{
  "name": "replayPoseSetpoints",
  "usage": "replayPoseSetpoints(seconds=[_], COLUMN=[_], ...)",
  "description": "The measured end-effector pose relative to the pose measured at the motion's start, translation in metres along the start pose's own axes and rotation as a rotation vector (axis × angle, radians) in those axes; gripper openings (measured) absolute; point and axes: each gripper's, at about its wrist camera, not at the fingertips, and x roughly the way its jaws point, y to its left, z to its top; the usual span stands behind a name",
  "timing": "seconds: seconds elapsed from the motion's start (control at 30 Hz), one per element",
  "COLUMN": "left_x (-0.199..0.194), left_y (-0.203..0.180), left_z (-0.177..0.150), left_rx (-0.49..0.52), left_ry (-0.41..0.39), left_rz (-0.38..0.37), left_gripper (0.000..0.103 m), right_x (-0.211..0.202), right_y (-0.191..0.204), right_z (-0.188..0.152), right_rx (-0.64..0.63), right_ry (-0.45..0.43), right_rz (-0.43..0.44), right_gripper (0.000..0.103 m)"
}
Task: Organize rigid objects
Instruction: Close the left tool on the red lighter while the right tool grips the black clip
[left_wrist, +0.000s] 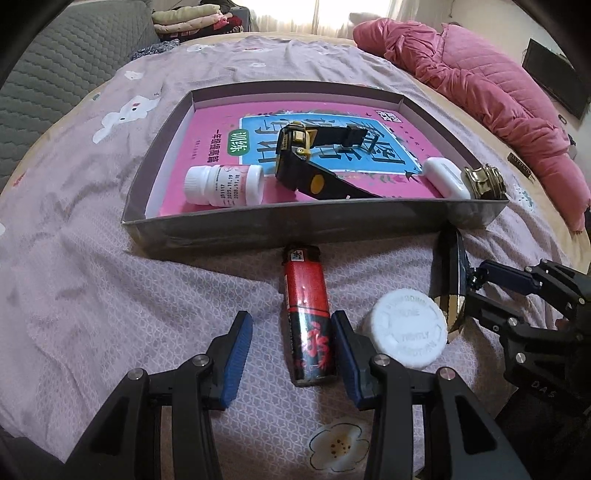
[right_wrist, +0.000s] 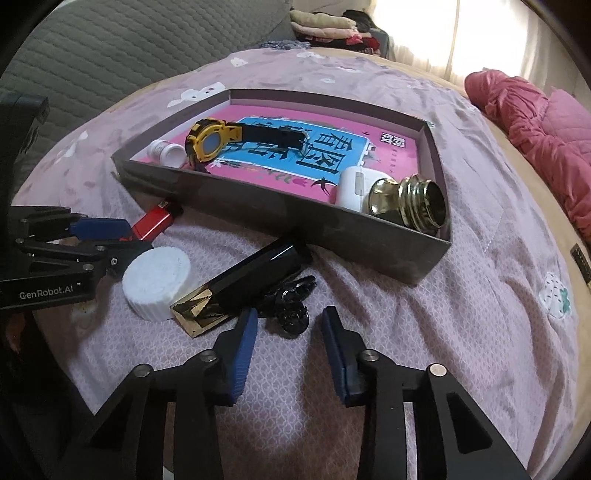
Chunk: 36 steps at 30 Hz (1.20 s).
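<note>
Left wrist view: pink-lilac bedspread (left_wrist: 92, 258) with a shallow grey cardboard tray (left_wrist: 280, 229) lying far of centre. Inside the tray, already sorted by the look of it: pink workbook (left_wrist: 210, 144) flat on the floor, white pill bottle (left_wrist: 225, 184) on its side at near left, yellow and black wristwatch (left_wrist: 299, 155) across the middle, white earbud case (left_wrist: 445, 177) and brass knob (left_wrist: 484, 182) tucked in the near right corner.

Outside the tray, near its front wall and apparently waiting to be sorted: red and black lighter (left_wrist: 308, 317) lying lengthwise, white screw cap (left_wrist: 408, 328) just to its right, black and gold bar-shaped case (right_wrist: 240, 284) further right, and a small black clip-like object (right_wrist: 291, 306) touching that case, too dark to name for certain.

Left gripper (left_wrist: 291, 350) low over the bedspread, spread wide around the lighter's near half. Right finger (left_wrist: 347, 354) touching or almost touching the lighter's side, left finger (left_wrist: 236, 354) clearly apart from it; nothing clamped yet. Likely lined up along the lighter's length for a pinch across its narrow sides.

Right wrist view: right gripper (right_wrist: 290, 350) also spread wide and empty, hovering just near of the black clip-like object, touching nothing.
</note>
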Motion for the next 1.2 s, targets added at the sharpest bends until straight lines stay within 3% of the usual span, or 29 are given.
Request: replayPoseSetpoints(seconds=[0.3, 0.6, 0.8, 1.2], left_x=[0.003, 0.004, 0.004, -0.015], left_y=[0.001, 0.002, 0.003, 0.009], left_z=[0.002, 0.004, 0.005, 0.005], left_rx=[-0.007, 0.003, 0.010, -0.019], left_ry=[-0.006, -0.028, -0.033, -0.089], left_rz=[-0.002, -0.009, -0.028, -0.099], left_gripper=[0.044, 0.042, 0.023, 0.023], right_x=[0.003, -0.004, -0.012, -0.028], right_y=[-0.009, -0.018, -0.022, -0.022], right_z=[0.006, 0.006, 0.007, 0.007], right_rx=[0.059, 0.130, 0.156, 0.164], right_ry=[-0.022, -0.042, -0.072, -0.115], right_rz=[0.035, 0.065, 0.061, 0.072], right_gripper=[0.018, 0.018, 0.018, 0.018])
